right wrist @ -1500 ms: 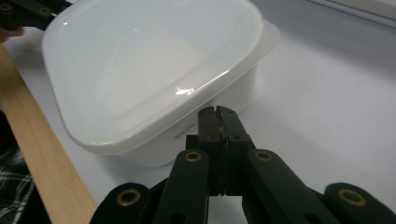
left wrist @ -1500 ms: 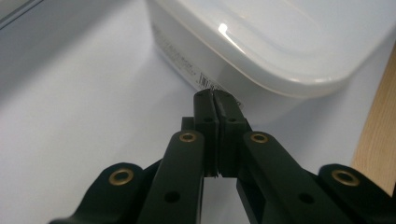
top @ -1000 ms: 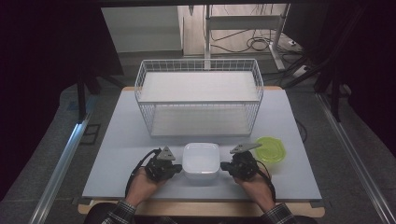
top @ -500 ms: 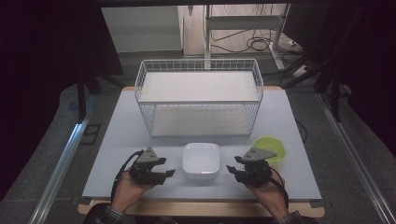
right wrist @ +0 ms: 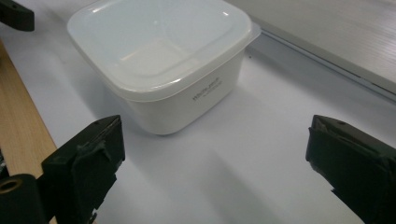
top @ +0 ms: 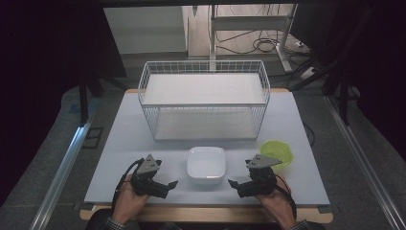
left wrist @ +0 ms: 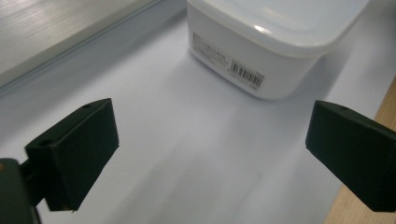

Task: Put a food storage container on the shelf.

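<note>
A white lidded container (top: 206, 165) sits on the pale tabletop (top: 124, 139) near its front edge, roughly midway between the two hands and apart from both. The left tongs (top: 165, 186) rest low over the tabletop to the container's left, jaws spread wide with nothing between them; in the left gripper view the container (left wrist: 275, 42) stands ahead of the open jaws, a barcode label (left wrist: 245, 74) on its side wall. The right tongs (top: 235, 184) sit to the container's right, likewise wide open and empty, and the right gripper view shows the container (right wrist: 161, 60) ahead and to the left of the jaws, its translucent lid (right wrist: 159, 39) pressed on. A lime-green bowl (top: 276, 152) stands on the tabletop just behind the right hand (top: 275, 203). Farther back, a white wire basket (top: 203, 98) occupies the middle of the tabletop, well apart from the container.
</note>
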A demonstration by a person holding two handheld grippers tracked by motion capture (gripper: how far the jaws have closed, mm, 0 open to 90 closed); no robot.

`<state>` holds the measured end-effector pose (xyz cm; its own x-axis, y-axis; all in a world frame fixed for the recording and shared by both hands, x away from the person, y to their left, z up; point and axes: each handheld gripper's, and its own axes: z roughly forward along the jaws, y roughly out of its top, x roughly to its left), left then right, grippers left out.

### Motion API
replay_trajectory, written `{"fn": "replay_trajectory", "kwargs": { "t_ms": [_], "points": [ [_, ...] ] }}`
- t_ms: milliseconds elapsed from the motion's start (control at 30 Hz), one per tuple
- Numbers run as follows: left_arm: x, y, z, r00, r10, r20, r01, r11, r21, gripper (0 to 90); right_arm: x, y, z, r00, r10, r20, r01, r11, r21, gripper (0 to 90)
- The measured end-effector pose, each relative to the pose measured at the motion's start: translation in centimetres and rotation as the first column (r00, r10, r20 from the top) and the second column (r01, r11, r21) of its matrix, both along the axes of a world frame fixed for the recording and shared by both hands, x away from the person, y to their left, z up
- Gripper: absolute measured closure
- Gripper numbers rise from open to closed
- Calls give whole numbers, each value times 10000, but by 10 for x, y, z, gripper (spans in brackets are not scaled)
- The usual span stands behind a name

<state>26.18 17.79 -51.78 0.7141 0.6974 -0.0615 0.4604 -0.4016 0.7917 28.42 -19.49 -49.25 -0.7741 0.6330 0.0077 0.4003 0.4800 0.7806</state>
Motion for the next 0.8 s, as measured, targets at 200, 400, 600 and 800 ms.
{"fn": "replay_trajectory", "kwargs": {
  "t_ms": [200, 400, 600, 800],
  "points": [
    [2, 0, 2, 9993, 93, -366, -107, 9993, -369, 31, 1, 1, 1, 10000, 42, -1, -42, 10000, 87, 22],
    [4, -9, 4, 9986, -74, -532, 68, 9999, -128, 41, 4, 2, 2, 9997, 115, -224, -110, 9997, 204, 31],
    [16, -15, 14, 9982, -264, -547, 237, 9985, -500, 24, 6, 11, 6, 9994, 175, -301, -170, 9997, 159, 27],
    [27, -17, 18, 9926, -500, -1108, 346, 9900, -1368, 35, 13, 17, 7, 9966, 134, -810, -131, 9999, 45, 46]
  ]
}}
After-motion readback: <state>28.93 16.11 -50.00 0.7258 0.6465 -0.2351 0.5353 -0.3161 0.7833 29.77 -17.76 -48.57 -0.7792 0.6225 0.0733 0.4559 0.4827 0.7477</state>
